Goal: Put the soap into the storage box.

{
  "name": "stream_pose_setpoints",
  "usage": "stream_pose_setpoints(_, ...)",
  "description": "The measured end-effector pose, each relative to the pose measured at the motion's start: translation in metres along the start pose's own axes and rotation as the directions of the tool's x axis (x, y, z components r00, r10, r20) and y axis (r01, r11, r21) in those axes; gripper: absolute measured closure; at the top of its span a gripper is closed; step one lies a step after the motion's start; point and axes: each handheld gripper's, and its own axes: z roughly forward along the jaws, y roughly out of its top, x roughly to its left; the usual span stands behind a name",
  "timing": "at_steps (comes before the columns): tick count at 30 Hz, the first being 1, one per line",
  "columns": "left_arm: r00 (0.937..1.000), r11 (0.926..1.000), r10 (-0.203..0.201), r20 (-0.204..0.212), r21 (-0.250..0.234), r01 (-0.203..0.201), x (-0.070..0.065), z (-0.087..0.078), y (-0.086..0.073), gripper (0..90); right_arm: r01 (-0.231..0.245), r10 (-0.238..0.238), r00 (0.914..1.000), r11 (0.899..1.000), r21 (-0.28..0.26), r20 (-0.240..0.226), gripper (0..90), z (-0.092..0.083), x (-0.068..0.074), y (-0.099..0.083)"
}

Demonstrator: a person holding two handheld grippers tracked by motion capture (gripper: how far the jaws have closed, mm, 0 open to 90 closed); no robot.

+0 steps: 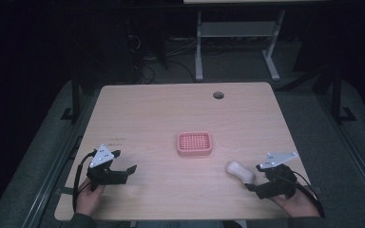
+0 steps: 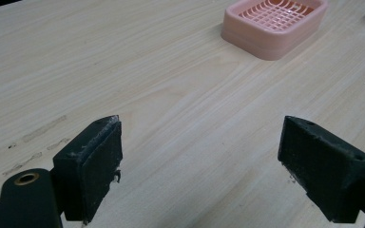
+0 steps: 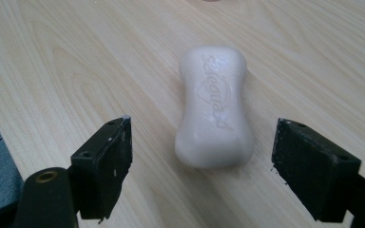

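Jaws of the right gripper stand wide apart, and a white bar of soap lies flat on the table ahead of the gap between them, its near end reaching almost level with the pads without touching either one. Raised lettering runs along the top of the bar. In the high view the right gripper sits near the table's front right corner, held in the person's right hand, with the soap just beside its tips on the side toward the middle of the table.

Beyond the soap, near the centre of the table, rests a pink soap dish with a grid floor, well apart from the bar and with nothing in it.

Over at the front left, the left gripper is held in the left hand. Its jaws are also spread wide, with bare wood between them, and the soap dish lies farther off ahead of them.
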Motion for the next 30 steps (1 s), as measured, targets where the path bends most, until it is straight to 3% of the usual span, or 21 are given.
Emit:
stream_pose_setpoints(8,1.0,1.0,0.006,0.002,-0.002,-0.006,-0.001,0.002,0.002,14.5,0.037,-0.037,0.9993,0.999,0.04,0.0,21.7,0.008,0.003,0.014)
stream_pose_setpoints(19,0.9998,0.9998,0.021,0.006,0.003,-0.021,-0.002,0.002,0.003,14.5,0.039,-0.039,0.9992,0.996,0.078,-0.006,22.6,0.018,-0.001,0.025)
stream_pose_setpoints(30,0.9997,0.9997,0.025,0.003,-0.003,-0.025,-0.003,0.001,0.004,14.5,0.071,-0.072,0.9974,0.987,0.145,0.001,26.7,0.035,0.0,0.042)
